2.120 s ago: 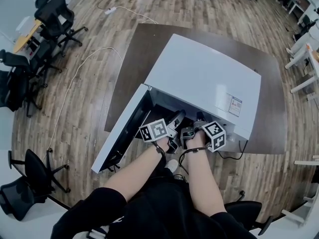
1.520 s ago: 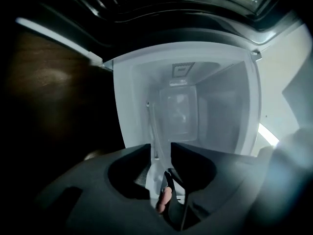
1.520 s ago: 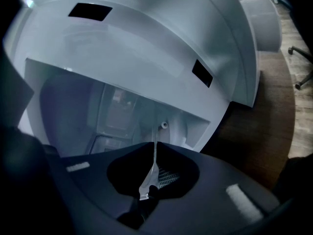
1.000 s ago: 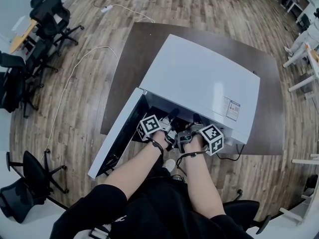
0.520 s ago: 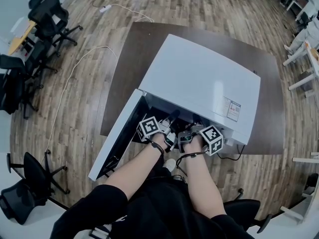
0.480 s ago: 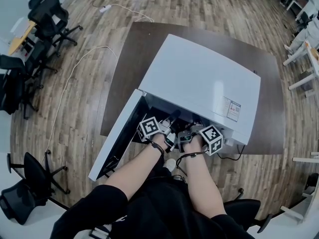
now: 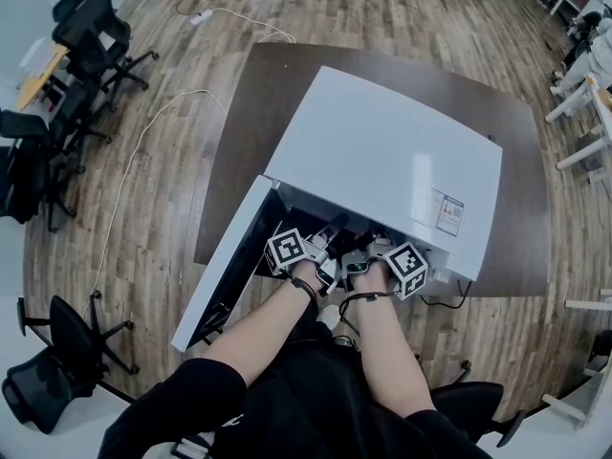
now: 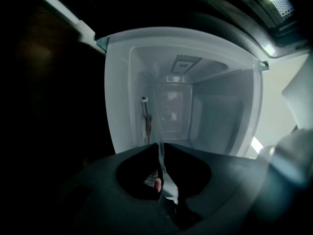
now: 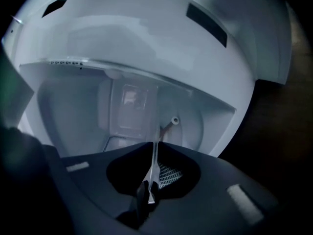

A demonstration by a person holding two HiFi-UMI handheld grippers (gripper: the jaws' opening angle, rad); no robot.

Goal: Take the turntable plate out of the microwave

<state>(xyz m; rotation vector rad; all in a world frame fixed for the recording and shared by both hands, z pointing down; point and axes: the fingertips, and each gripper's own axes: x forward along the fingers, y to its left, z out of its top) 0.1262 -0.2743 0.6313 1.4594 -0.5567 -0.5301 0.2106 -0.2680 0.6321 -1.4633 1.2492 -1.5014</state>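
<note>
Wood plank floor (image 7: 153, 256) fills the room, with black office chairs (image 7: 96, 36) at its left edge. A dark brown desk (image 7: 253, 94) carries a white microwave (image 7: 382, 151), whose door (image 7: 225, 266) hangs wide open toward the left. The person's two bare forearms reach side by side into the open front. The left tongs (image 8: 159, 145) point level into the pale cavity, and the right tongs (image 9: 155, 144) tilt slightly downward beside them. Both pairs have just been closing, and each is clenched on the thin rim of the glass turntable plate (image 8: 160, 155). Each gripper view shows the plate edge-on, as a narrow clear strip pinched between the dark jaws. The plate sits at the mouth of the cavity. From the head view it is hidden under the microwave's top.
</note>
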